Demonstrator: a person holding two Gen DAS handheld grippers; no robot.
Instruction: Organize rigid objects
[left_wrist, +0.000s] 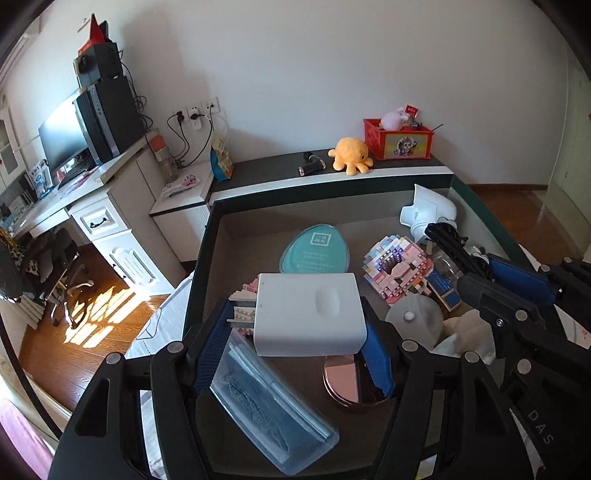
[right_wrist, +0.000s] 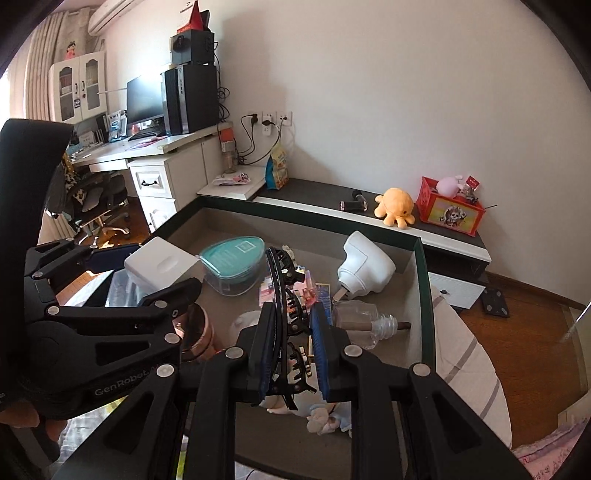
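Bedroom, open box (left_wrist: 201, 273) full of clutter, desk far left. Left tongs (left_wrist: 291, 332) grip the white block (left_wrist: 308, 314) over the box's near-left; right tongs (right_wrist: 293, 354) clamp a black hair claw (right_wrist: 282, 295) mid-box. Both mid-placement, I'd say. Next: pick free spots, lower, release.

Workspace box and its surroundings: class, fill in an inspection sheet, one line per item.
Surface: dark-rimmed box, grey floor, crowded.
Job's things: white block; black hair claw.
Clutter: teal case, brick model, clear pouch, white plug-like device.
Grippers: left gripper shut on white block; right gripper shut on hair claw.
Cables: black leads at wall sockets.
Surroundings: desk with monitor, yellow plush octopus, red crate.
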